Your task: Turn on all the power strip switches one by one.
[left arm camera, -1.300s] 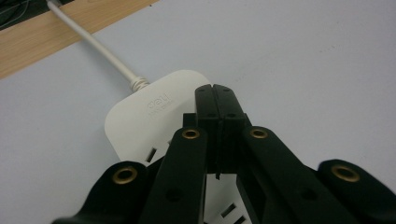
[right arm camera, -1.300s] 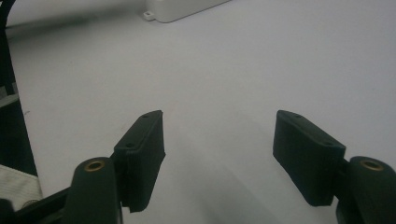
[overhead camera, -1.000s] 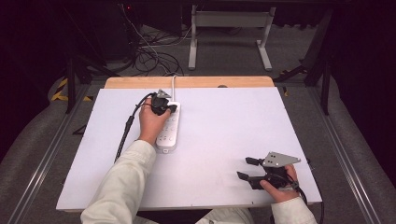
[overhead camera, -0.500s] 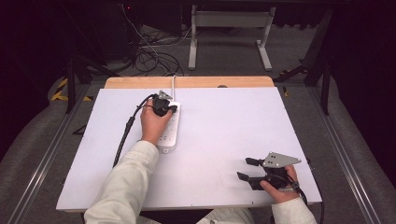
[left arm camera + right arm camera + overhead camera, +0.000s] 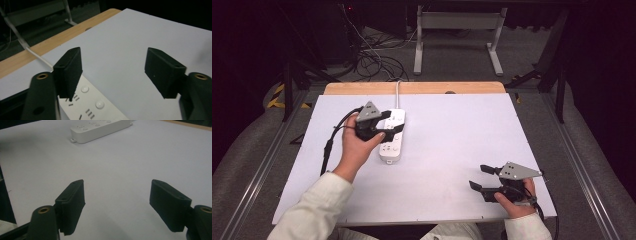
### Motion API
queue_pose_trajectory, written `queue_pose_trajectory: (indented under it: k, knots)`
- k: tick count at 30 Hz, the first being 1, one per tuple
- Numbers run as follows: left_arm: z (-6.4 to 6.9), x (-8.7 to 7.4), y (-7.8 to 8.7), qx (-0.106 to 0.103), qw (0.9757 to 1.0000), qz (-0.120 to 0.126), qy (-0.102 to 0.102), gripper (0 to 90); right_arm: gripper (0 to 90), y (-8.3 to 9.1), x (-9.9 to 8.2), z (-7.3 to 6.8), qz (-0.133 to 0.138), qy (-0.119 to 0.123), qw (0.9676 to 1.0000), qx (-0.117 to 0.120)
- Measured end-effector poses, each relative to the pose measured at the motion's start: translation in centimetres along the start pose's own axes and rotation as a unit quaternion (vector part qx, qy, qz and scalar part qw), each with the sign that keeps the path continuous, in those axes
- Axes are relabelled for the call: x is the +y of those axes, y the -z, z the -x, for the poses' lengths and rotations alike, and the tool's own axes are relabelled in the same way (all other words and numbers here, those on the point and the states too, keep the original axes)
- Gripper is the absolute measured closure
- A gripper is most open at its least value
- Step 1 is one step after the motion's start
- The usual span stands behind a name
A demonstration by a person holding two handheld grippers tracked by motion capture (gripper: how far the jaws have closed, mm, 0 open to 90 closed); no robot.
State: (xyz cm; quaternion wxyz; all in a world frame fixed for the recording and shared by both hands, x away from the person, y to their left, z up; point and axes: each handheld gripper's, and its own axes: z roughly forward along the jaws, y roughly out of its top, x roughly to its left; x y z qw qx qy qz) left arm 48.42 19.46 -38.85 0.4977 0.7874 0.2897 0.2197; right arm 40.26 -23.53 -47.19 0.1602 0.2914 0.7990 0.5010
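The strip (image 5: pixel 392 135) lies left of centre on the tabletop (image 5: pixel 452 145), under the left claw (image 5: pixel 388 126), whose wide, empty jaws have just been opening, so dropping carelessly could nudge it; right claw (image 5: pixel 478 177) gapes empty.

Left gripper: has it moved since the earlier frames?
Yes. The left gripper has pulled back toward the person along the power strip, from its far end toward its middle; its jaws have just been opening, nothing between them.

Left claw (image 5: pixel 388 126) lifted off power strip (image 5: pixel 393 145), drawn back, jaws just opened, nothing between.
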Motion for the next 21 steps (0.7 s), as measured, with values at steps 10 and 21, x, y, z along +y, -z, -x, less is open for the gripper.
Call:
queue_pose_trajectory:
  k: [10, 21]
  knots:
    - [2.3, -4.8, 7.4, 0.001, 0.9988, 0.048, -0.010, 21.6, 26.8, 0.1, 0.4, -0.3, 0.008, 0.003, 0.9998, -0.016]
    - [2.1, -12.4, 10.3, 0.026, 0.9982, 0.039, 0.038, 17.2, 25.7, 0.0, 0.4, -0.5, 0.014, 0.009, 0.9998, -0.010]
